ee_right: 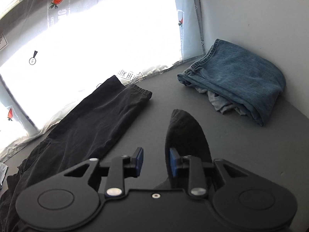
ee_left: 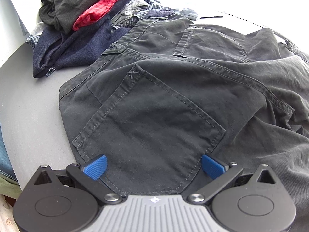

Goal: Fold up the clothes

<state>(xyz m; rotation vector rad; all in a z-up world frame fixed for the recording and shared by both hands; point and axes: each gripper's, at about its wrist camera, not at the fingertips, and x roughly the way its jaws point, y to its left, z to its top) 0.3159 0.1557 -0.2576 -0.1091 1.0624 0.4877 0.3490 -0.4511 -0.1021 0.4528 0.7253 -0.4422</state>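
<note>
Dark grey trousers (ee_left: 173, 89) lie seat-up on the grey table (ee_left: 29, 106), back pockets showing. My left gripper (ee_left: 153, 165) is open, its blue pads just above the lower pocket, holding nothing. In the right wrist view one trouser leg (ee_right: 92, 123) stretches away flat to the left. My right gripper (ee_right: 156, 161) is open with a moderate gap. A dark fabric end (ee_right: 185, 133) stands up beside its right pad (ee_right: 172, 162); the pads do not clamp it.
A heap of unfolded clothes (ee_left: 87, 19), black, red checked and navy, sits at the table's far left. Folded blue jeans (ee_right: 241, 81) lie in the far right corner against the white wall (ee_right: 260, 9). A bright window with a printed curtain (ee_right: 96, 38) runs along the back.
</note>
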